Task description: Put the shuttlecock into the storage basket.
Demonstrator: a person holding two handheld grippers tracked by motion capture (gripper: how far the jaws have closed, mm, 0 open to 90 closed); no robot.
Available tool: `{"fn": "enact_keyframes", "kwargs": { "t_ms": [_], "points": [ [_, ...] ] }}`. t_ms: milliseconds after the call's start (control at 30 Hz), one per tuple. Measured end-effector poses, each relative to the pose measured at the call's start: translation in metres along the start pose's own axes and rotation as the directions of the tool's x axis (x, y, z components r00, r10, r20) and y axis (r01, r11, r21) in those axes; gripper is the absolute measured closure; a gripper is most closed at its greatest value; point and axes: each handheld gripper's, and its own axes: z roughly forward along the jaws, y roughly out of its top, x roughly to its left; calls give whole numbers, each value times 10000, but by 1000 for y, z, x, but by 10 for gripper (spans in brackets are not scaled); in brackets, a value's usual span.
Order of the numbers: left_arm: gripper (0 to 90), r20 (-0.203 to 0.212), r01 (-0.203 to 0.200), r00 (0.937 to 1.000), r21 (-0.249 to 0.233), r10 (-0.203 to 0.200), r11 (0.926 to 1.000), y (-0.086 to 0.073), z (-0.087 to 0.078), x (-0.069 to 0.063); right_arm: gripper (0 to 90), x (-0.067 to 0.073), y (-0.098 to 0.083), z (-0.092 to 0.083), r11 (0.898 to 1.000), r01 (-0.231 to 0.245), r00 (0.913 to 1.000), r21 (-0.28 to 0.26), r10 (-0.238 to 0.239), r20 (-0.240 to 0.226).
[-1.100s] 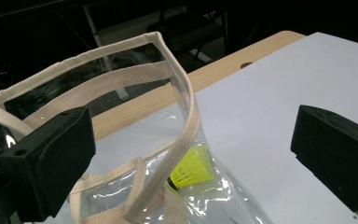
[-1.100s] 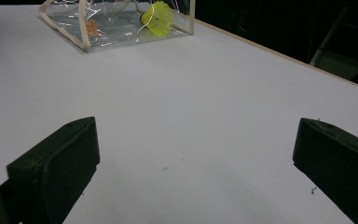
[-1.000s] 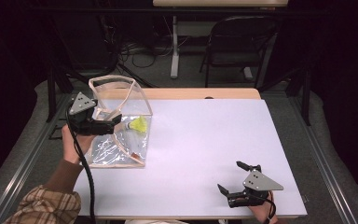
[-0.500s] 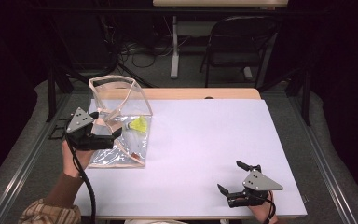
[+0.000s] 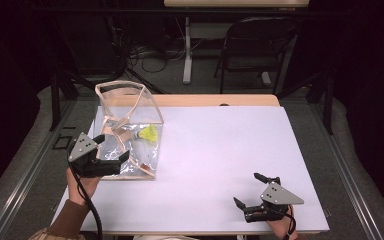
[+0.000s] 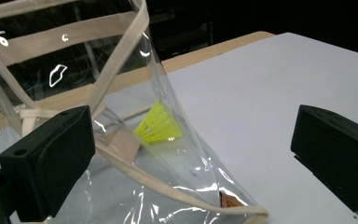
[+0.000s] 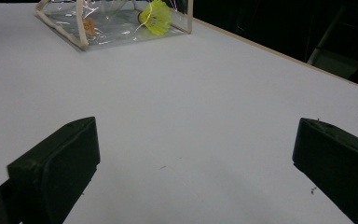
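Left gripper point(image 5: 111, 150), jaws spread, at left of frame beside clear bag point(image 5: 130, 125); yellow shuttlecock point(image 5: 149, 133) inside. Right gripper point(image 5: 256, 191) open, idle lower right. I'd pinch bag's trim squarely, avoid crushing shuttlecock.

A lab-style recording room, dark all around.

A white table point(image 5: 230, 160) stands on grey carpet between black metal frame rails point(image 5: 25, 165); at the far side, loose cables point(image 5: 145, 55) lie on the floor by a table leg point(image 5: 187, 50), with a black folding chair point(image 5: 252, 45) far right.
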Motion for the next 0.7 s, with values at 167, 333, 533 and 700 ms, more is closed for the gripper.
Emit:
{"fn": "enact_keyframes", "kwargs": {
  "t_ms": [167, 333, 533, 700],
  "points": [
    [0, -18, 227, 9997, -152, -227, 9996, -14, -3, -1, 0, 0, 0, 1, 10000, -14, 10000, -10, 14, -4],
    [0, 62, 264, 9996, -216, -263, 9994, -29, -5, -4, 0, 0, 0, 1, 10000, 45, 10000, 60, -45, -6],
    [0, 317, 342, 9989, -213, -335, 9992, -46, -4, -7, 0, 0, 0, 2, 10000, 3, 10000, 18, -3, 19],
    [0, 431, 210, 9989, -44, -208, 9998, -64, -2, -13, 0, 1, 0, 2, 10000, 20, 10000, 59, -20, -12]
  ]
}}
